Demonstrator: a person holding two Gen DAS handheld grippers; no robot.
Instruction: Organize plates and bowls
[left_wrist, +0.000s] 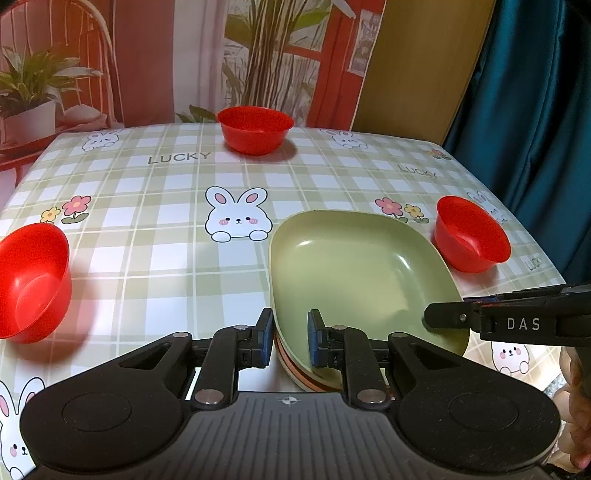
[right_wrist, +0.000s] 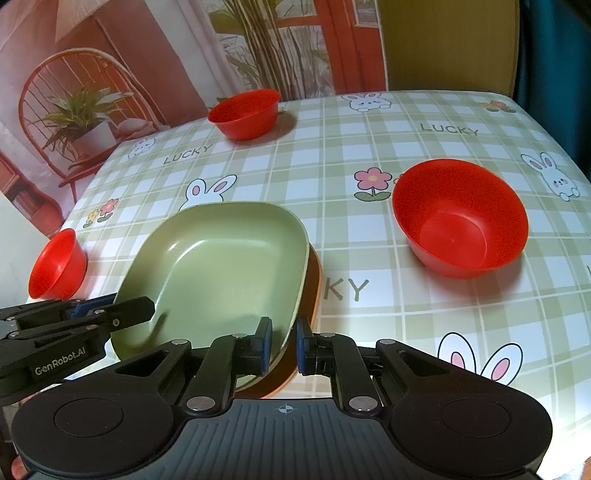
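Note:
A green plate (left_wrist: 354, 273) lies on top of a stack of plates near the table's front; it also shows in the right wrist view (right_wrist: 221, 266), with a brown plate (right_wrist: 312, 291) under it. My left gripper (left_wrist: 290, 339) straddles the stack's left rim, jaws shut on it. My right gripper (right_wrist: 283, 343) grips the stack's right rim, and its finger shows in the left wrist view (left_wrist: 454, 317). Three red bowls stand apart: a far one (left_wrist: 255, 129), a left one (left_wrist: 33, 284) and a right one (left_wrist: 469, 234), which is close in the right wrist view (right_wrist: 460, 218).
The table (left_wrist: 177, 206) has a green checked cloth with bunnies. A printed backdrop (left_wrist: 147, 55) hangs behind its far edge, and a dark teal curtain (left_wrist: 535, 110) hangs at the right. The table's right edge is near the right bowl.

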